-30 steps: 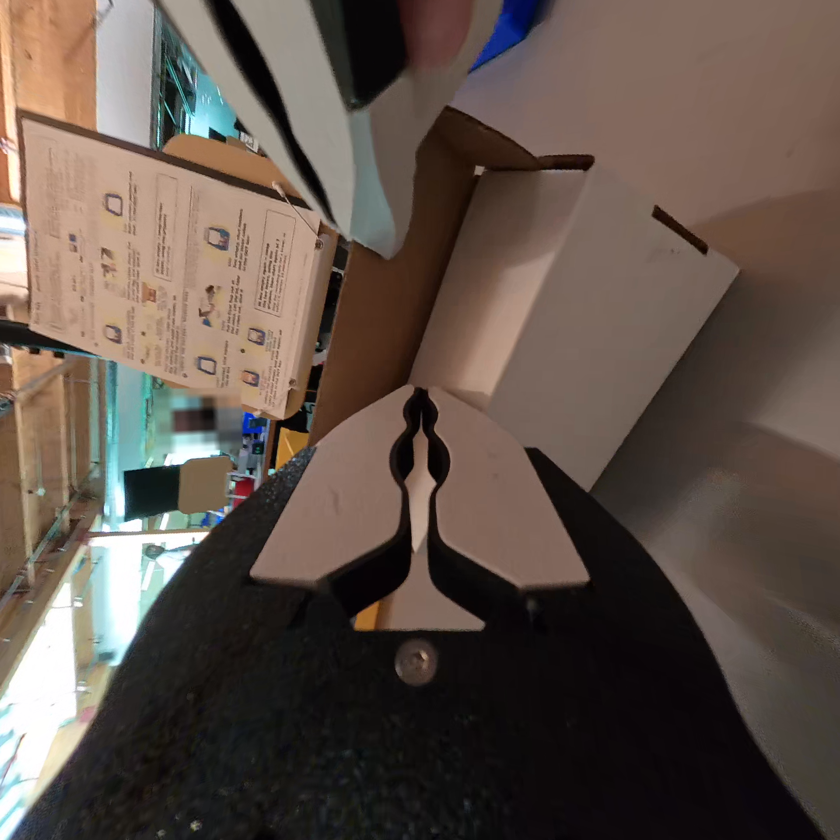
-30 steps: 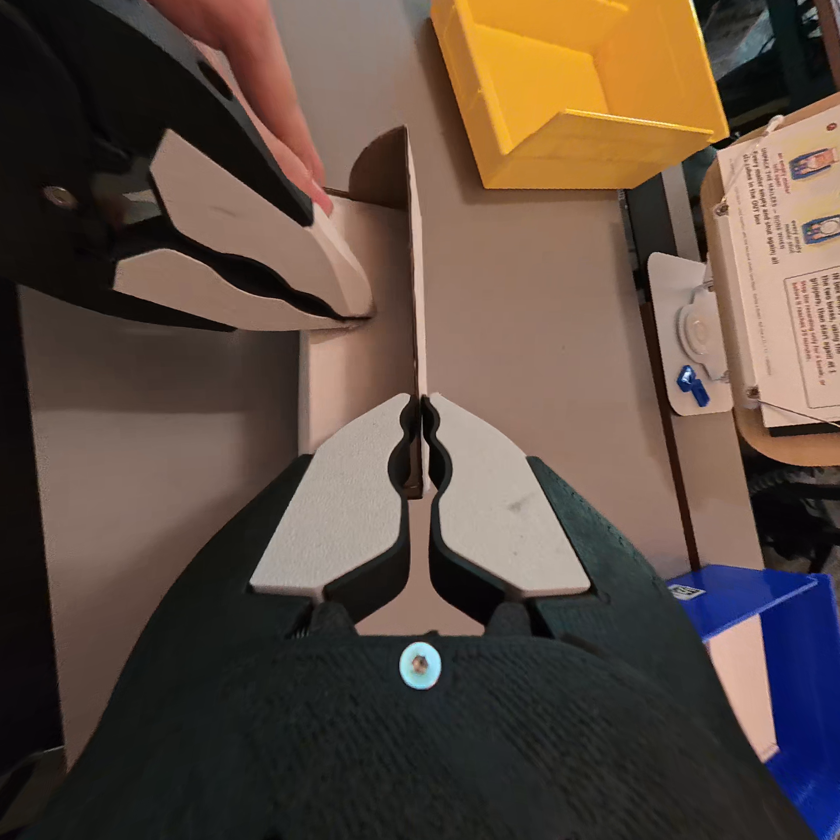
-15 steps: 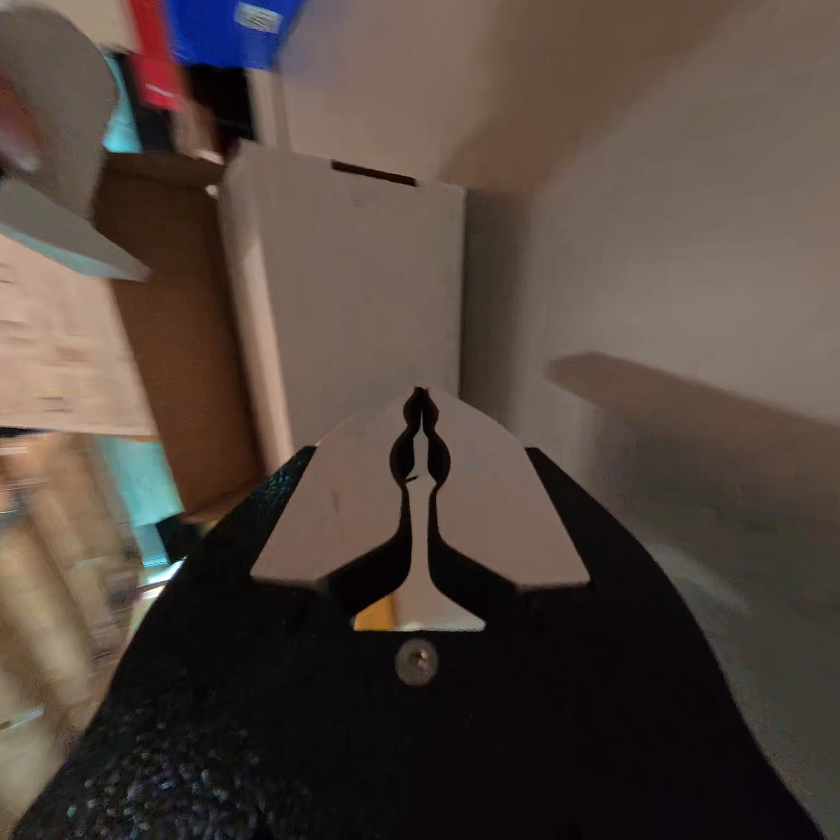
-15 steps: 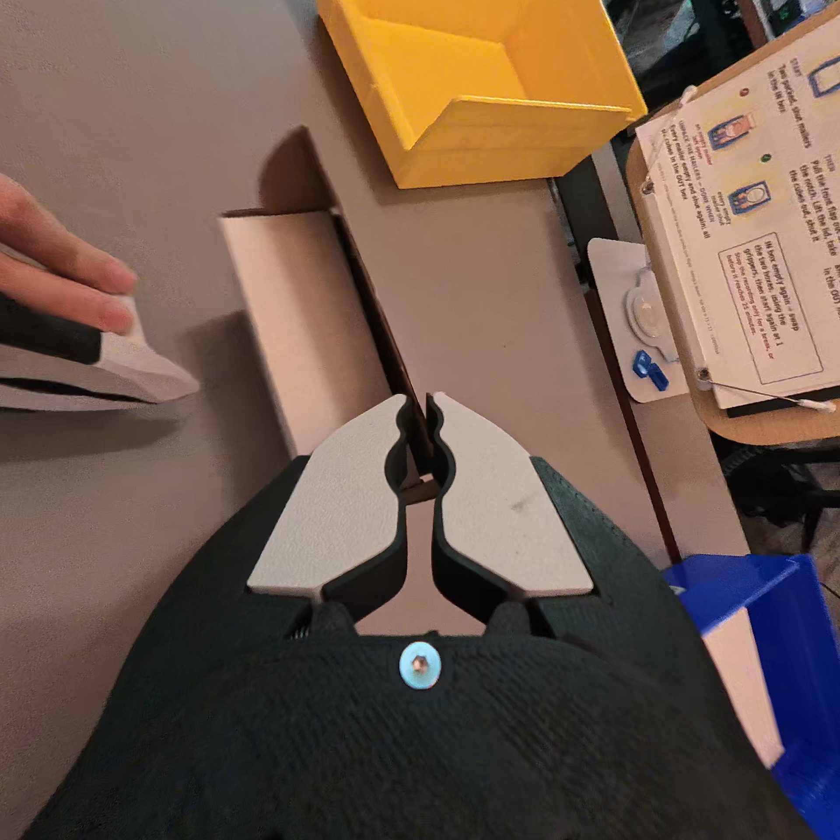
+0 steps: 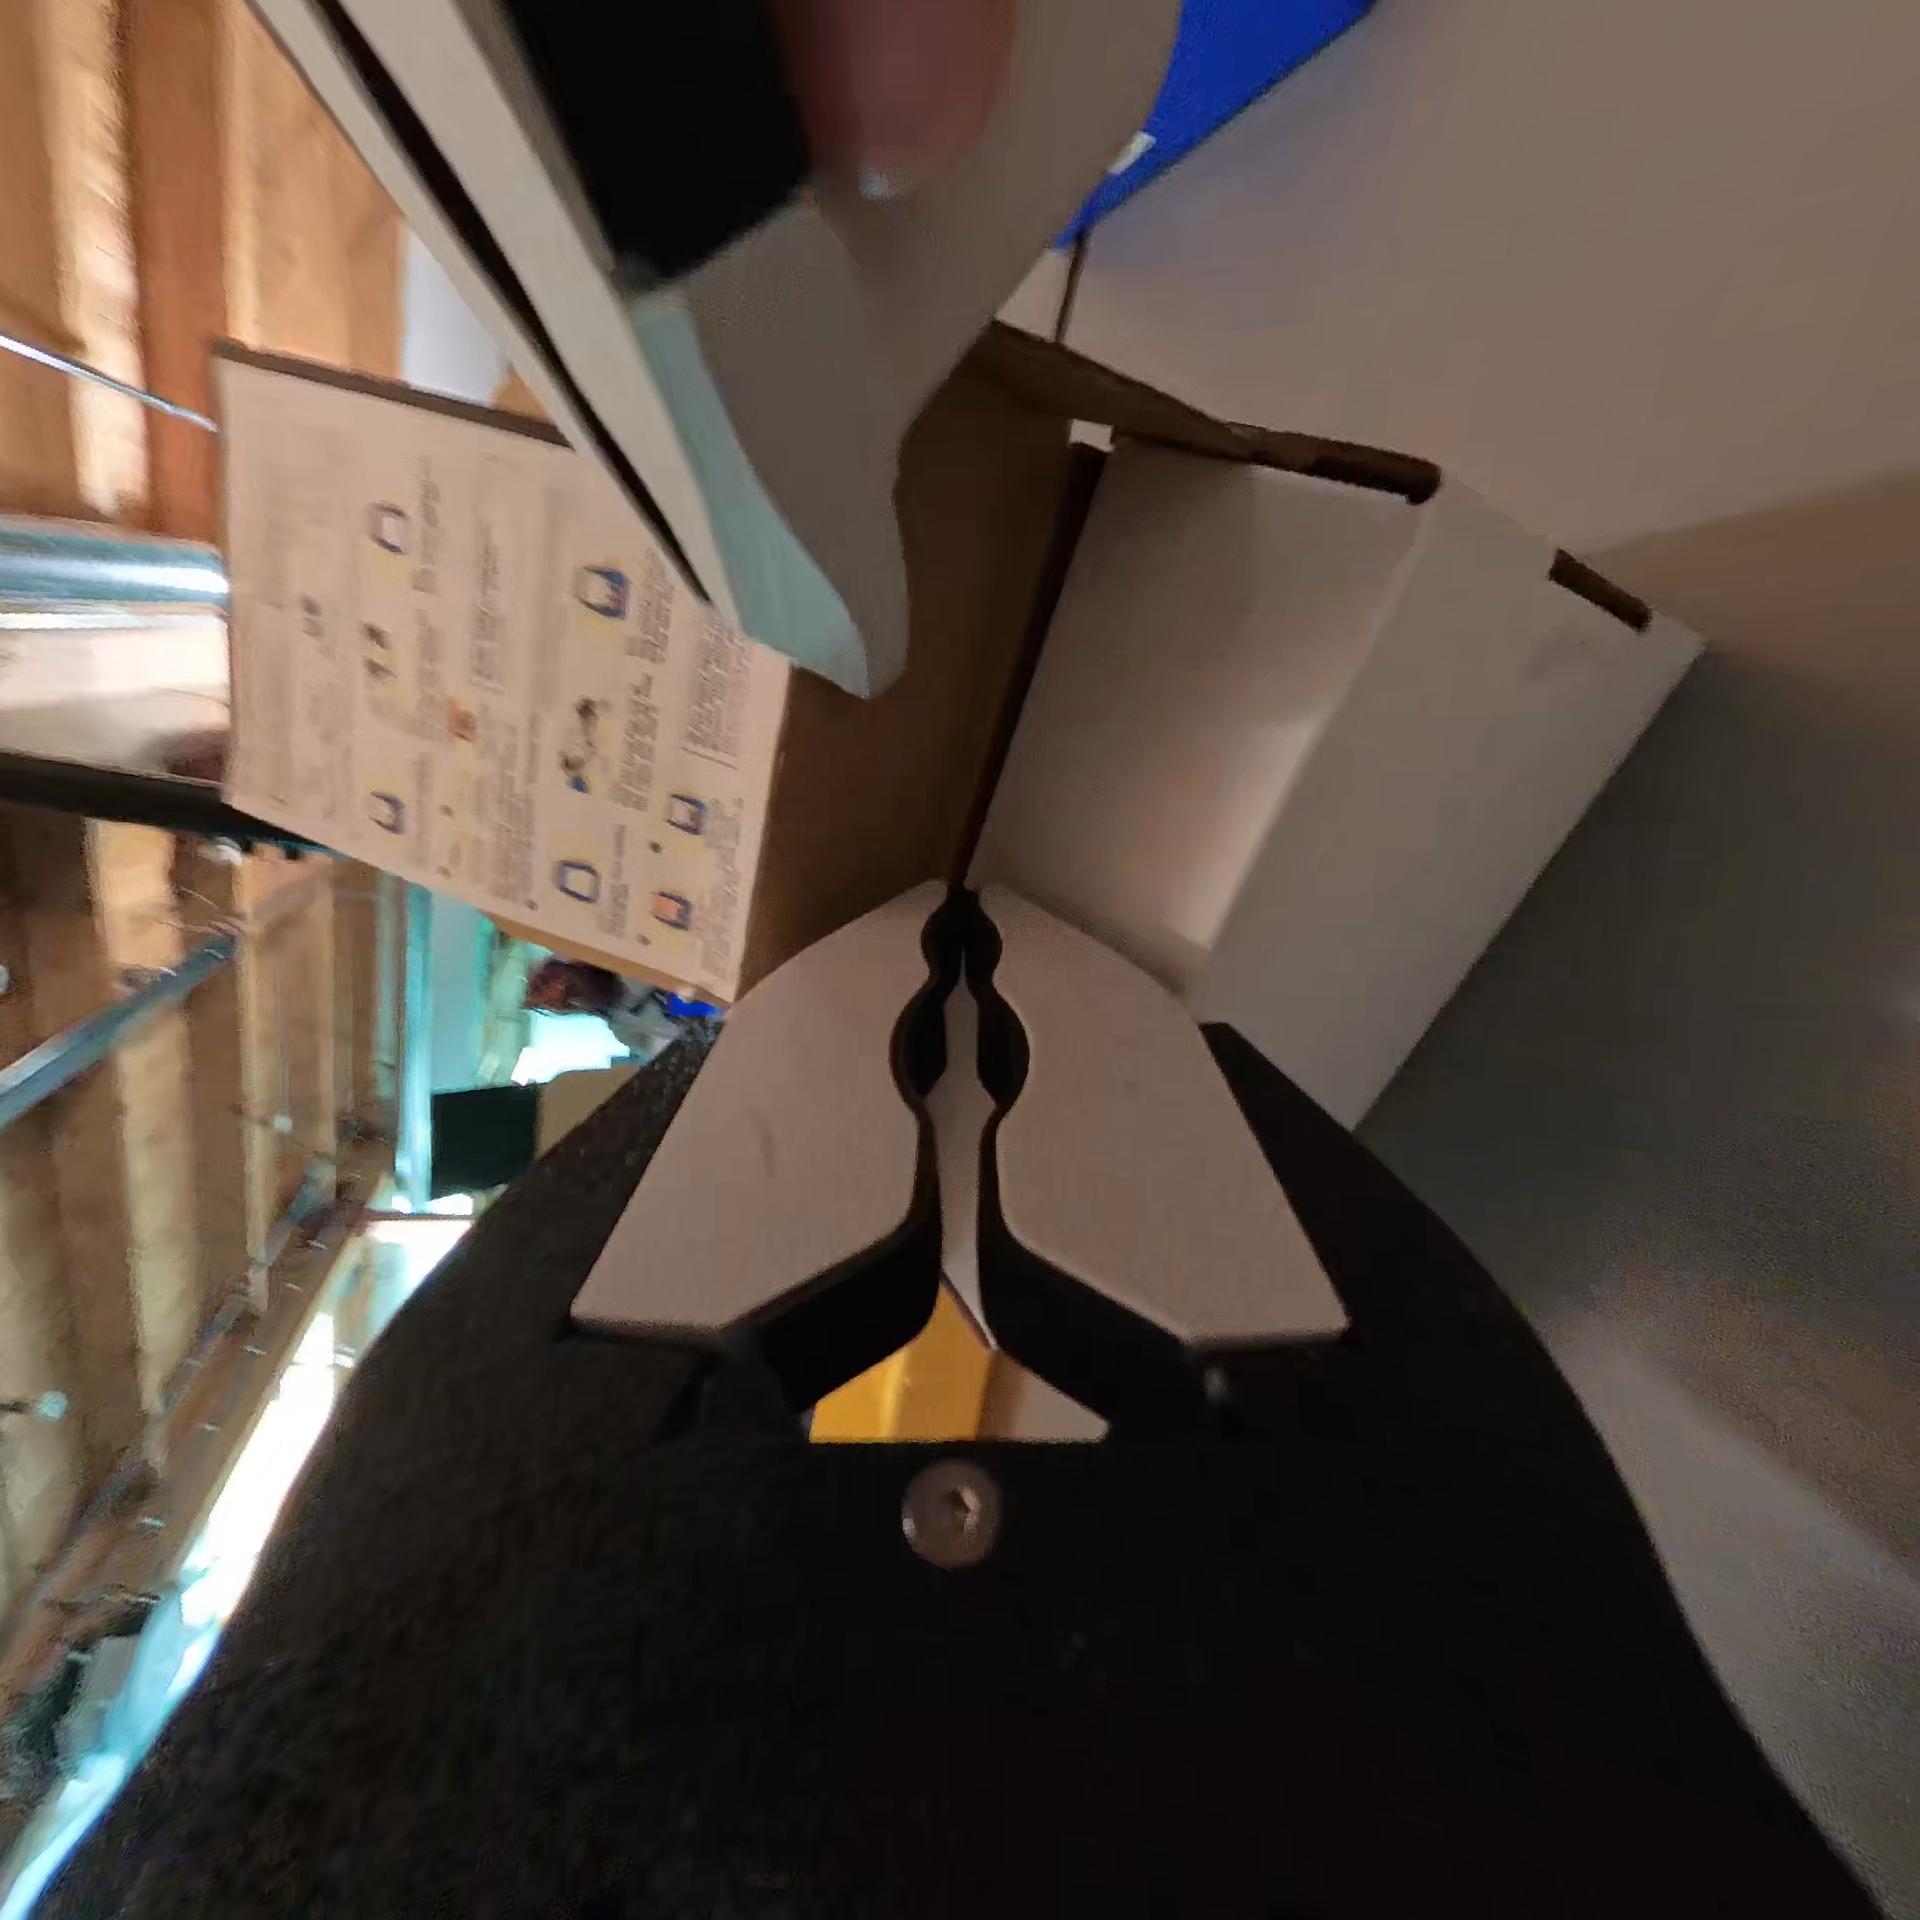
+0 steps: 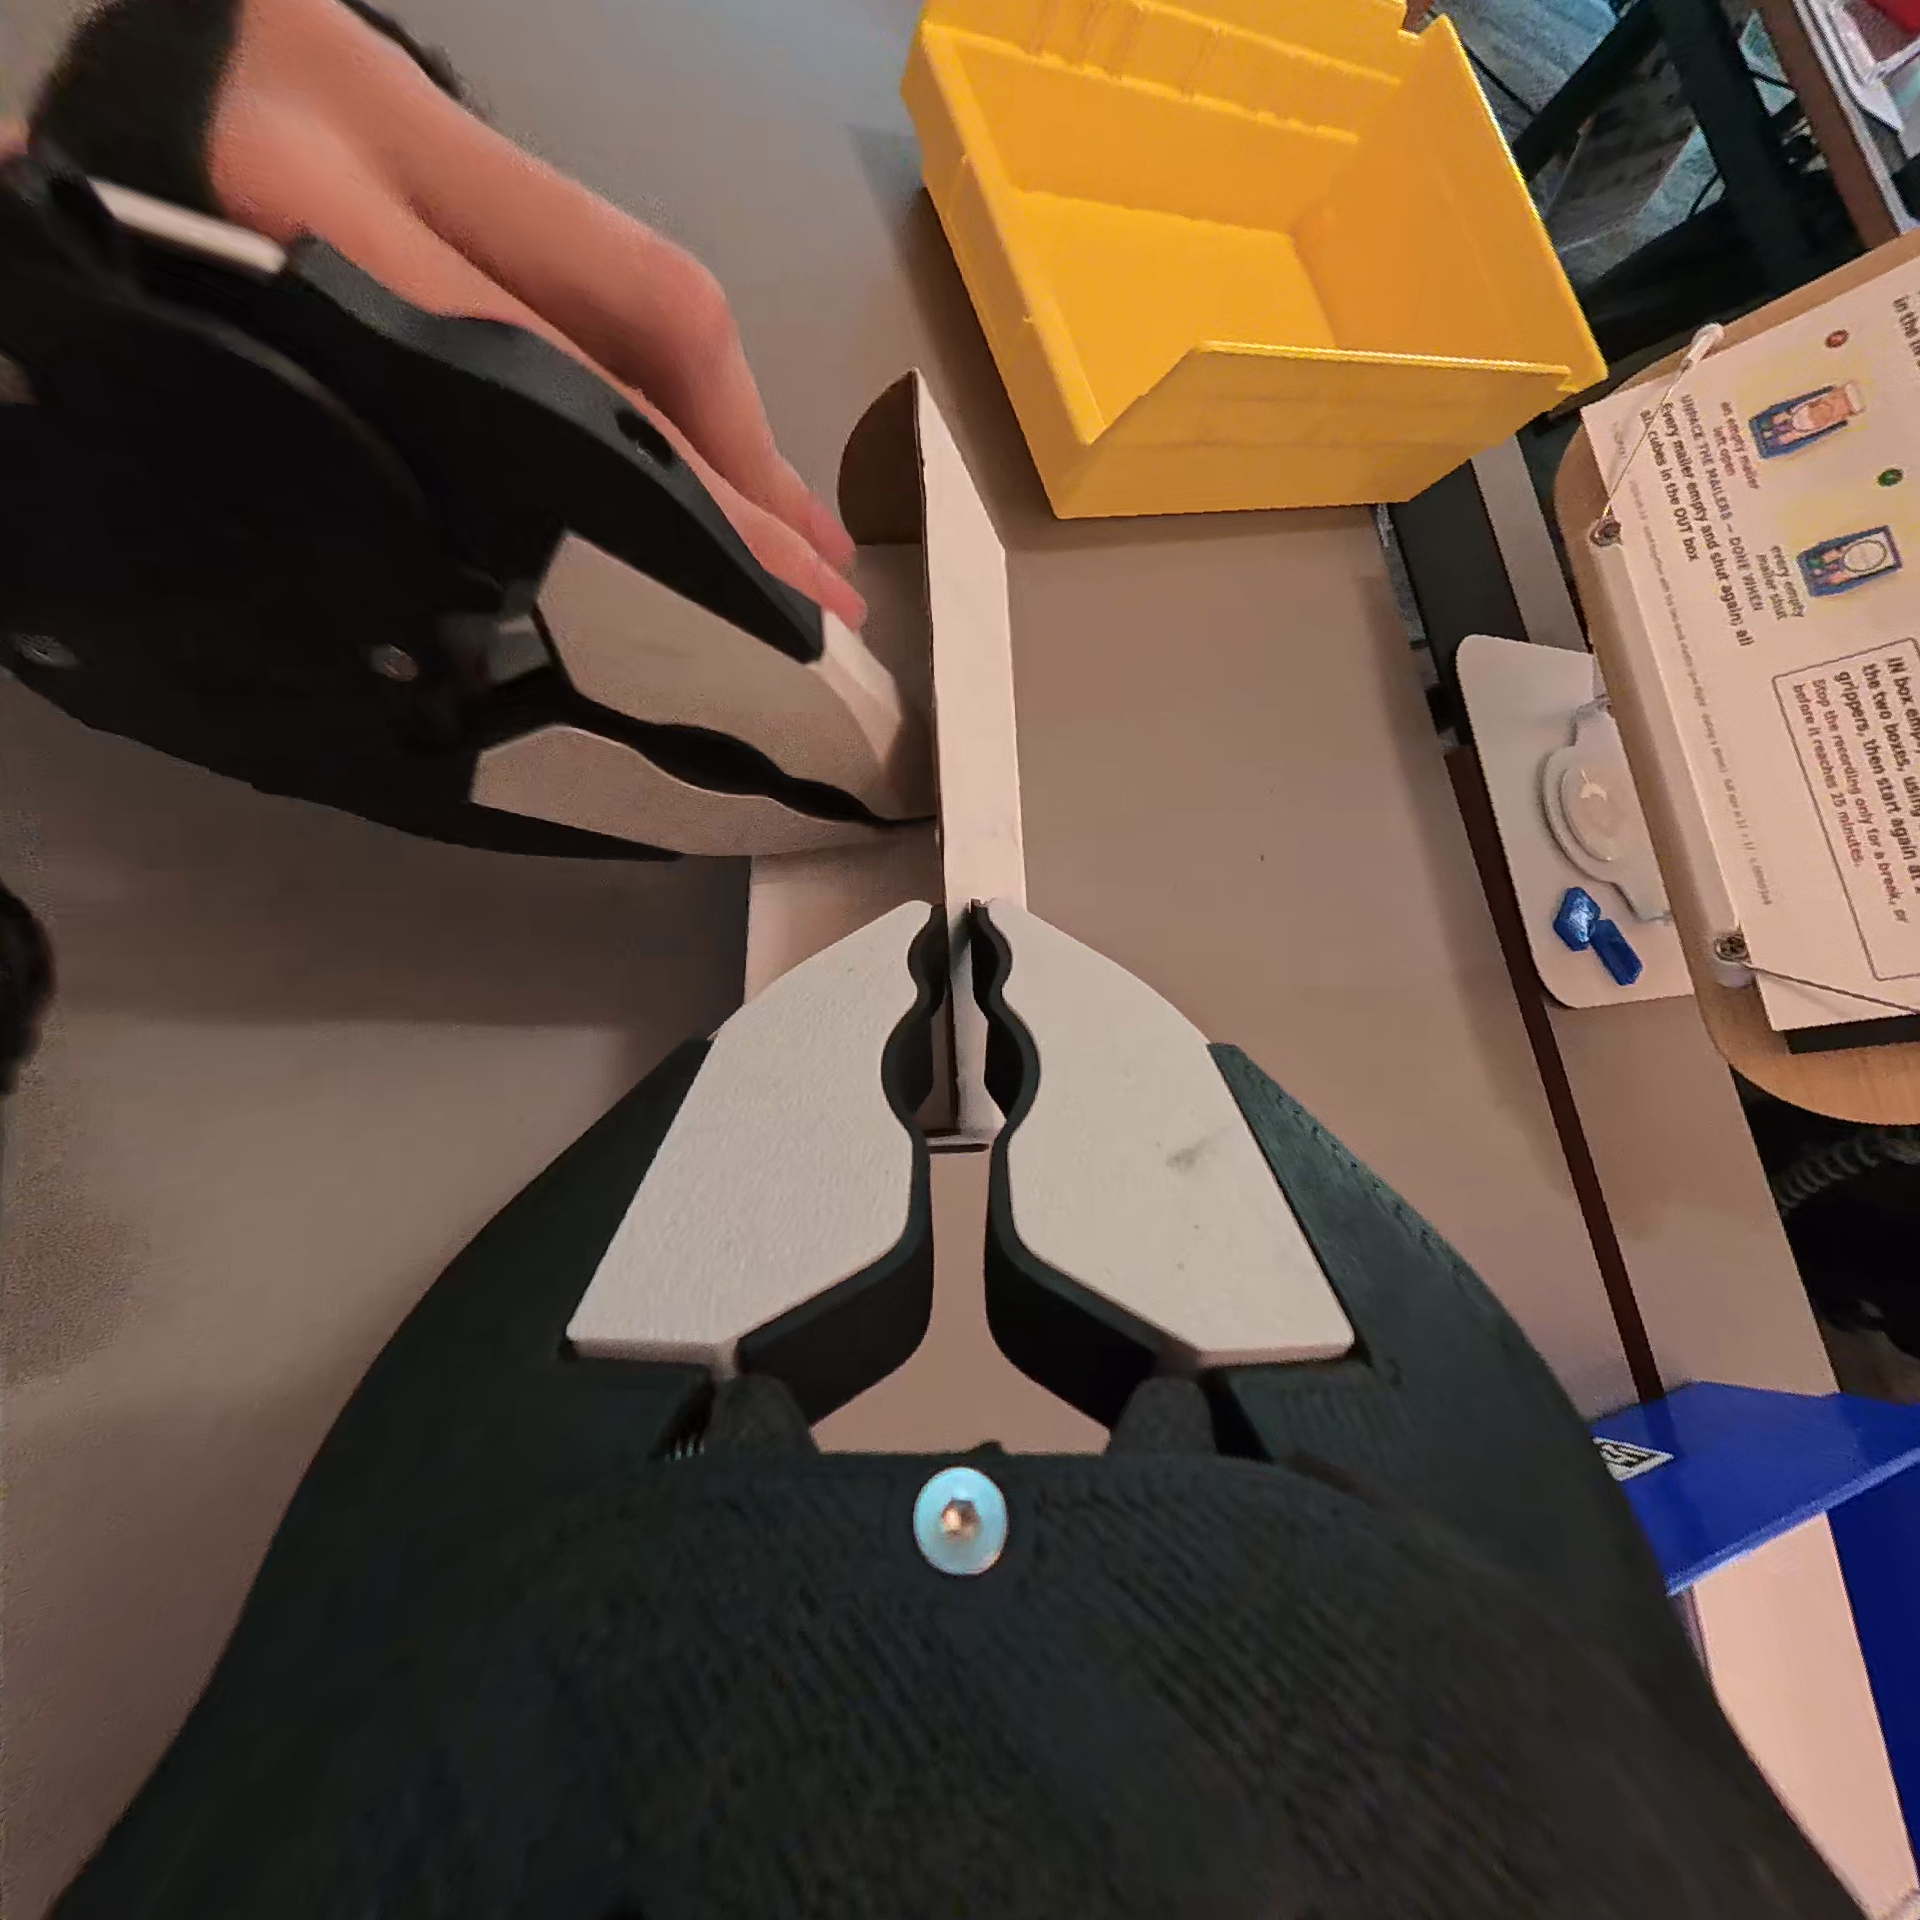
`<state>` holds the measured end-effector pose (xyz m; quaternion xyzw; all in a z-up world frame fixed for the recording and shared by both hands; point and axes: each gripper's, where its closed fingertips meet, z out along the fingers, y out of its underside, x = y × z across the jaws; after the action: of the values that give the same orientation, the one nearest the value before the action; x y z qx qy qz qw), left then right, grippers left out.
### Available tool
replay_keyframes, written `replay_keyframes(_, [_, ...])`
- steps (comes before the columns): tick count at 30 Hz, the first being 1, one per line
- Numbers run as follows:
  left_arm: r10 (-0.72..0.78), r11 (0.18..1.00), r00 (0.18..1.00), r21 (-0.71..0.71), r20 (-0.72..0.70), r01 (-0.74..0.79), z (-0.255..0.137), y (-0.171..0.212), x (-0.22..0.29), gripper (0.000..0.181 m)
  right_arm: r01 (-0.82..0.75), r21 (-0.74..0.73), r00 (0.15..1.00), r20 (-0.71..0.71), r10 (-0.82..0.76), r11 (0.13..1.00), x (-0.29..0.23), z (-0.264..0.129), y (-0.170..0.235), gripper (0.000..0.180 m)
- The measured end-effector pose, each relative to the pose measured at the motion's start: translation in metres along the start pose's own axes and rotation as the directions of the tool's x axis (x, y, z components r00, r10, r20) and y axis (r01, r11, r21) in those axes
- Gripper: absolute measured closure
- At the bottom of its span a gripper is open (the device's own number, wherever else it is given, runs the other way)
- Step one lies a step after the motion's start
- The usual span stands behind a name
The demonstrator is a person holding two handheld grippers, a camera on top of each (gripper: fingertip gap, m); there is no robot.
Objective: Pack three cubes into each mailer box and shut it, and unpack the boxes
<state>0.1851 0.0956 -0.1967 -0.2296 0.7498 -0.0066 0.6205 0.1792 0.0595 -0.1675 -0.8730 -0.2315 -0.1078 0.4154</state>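
Through my left wrist view, my left gripper is pinched nearly closed, fingertips meeting on the thin edge where the mailer box meets its raised brown flap. The white box body runs off to the right on the grey table. My right gripper comes in from the top, blurred, its pale pads in front of the flap; from this angle I cannot tell how it is set. A printed instruction sheet shows behind on the left, and a blue bin peeks in at the top.

Over in my right wrist view, my right gripper is clamped tight on the upright white lid panel of the mailer box, the cardboard edge running straight down between my fingers. My left gripper reaches in from the left, held by my hand, tips narrow and pressed against the box right at the foot of that panel. A yellow bin sits beyond the box on the table, a blue bin at lower right, and the instruction sheet off the table's right edge.
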Motion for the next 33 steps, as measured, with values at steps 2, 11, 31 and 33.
replay_keyframes(2, [0.05, 0.999, 0.999, -0.007, 0.01, -0.05, 0.002, -0.001, 0.0, 0.181, -0.007, 0.006, 1.0, -0.008, 0.007, 1.0, 0.004, 0.002, 0.002, 0.176])
replay_keyframes(11, [0.046, 0.999, 0.992, -0.024, -0.118, -0.049, -0.004, 0.001, 0.021, 0.181, -0.021, -0.066, 0.994, -0.113, 0.013, 0.998, 0.041, 0.015, 0.017, 0.178])
replay_keyframes(31, [-0.836, 0.45, 0.441, 0.052, -0.327, 0.891, -0.006, -0.007, -0.006, 0.158, -0.05, 0.0, 0.997, -0.066, 0.05, 0.999, 0.015, 0.009, 0.005, 0.176])
replay_keyframes(33, [-0.824, 0.506, 0.494, 0.033, -0.276, 0.862, 0.002, -0.001, -0.004, 0.154, -0.055, -0.001, 0.997, -0.061, 0.054, 0.999, 0.015, 0.009, 0.005, 0.177])
